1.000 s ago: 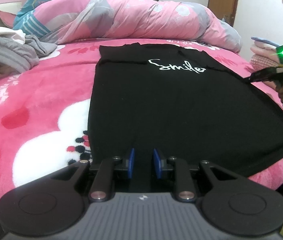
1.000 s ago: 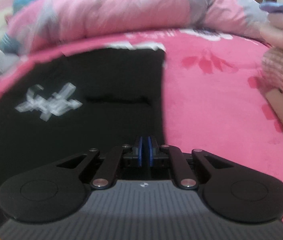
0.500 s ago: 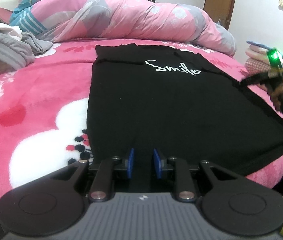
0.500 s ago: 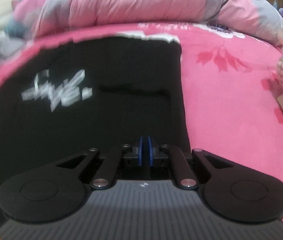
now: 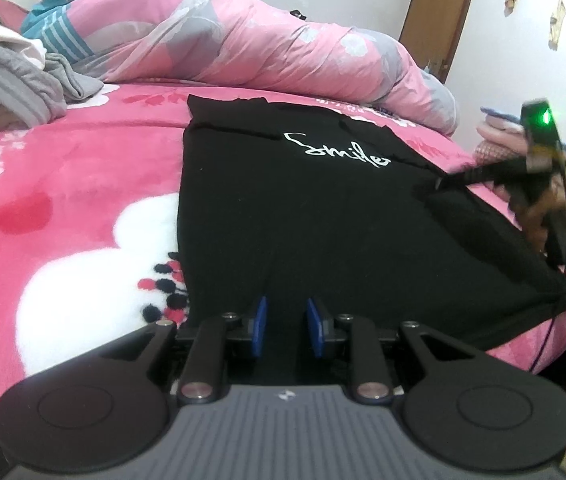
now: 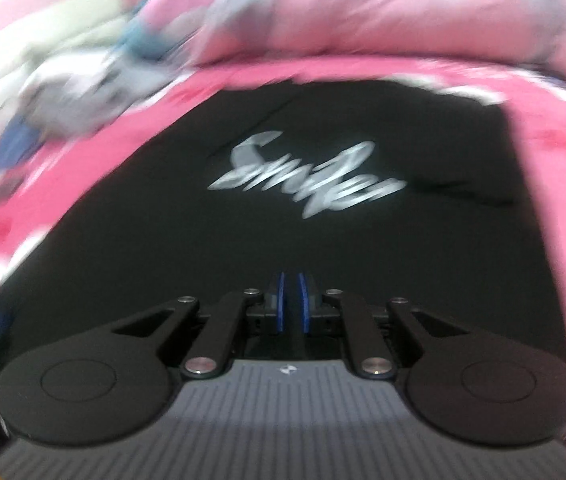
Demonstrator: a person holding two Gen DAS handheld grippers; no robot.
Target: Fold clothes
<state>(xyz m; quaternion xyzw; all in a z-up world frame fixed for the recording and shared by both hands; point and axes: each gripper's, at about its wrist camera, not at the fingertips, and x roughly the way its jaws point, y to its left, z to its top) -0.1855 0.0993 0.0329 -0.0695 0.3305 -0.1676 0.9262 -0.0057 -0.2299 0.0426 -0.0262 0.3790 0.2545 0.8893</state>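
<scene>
1. Black T-shirt [image 5: 323,216] is spread flat on the pink bed [image 5: 63,200], "Smile" print up.
2. Left gripper [image 5: 285,330] is held at the near hem, fingers parted, cloth between them ungripped.
3. Right gripper [image 6: 291,304] is clenched on the shirt's right edge; that edge is lifted. Its view is blurred.

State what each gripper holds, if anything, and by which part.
The right gripper is shut on the black T-shirt, pinching its right side edge. The left gripper is open, its pads astride the shirt's near hem, holding nothing.
</scene>
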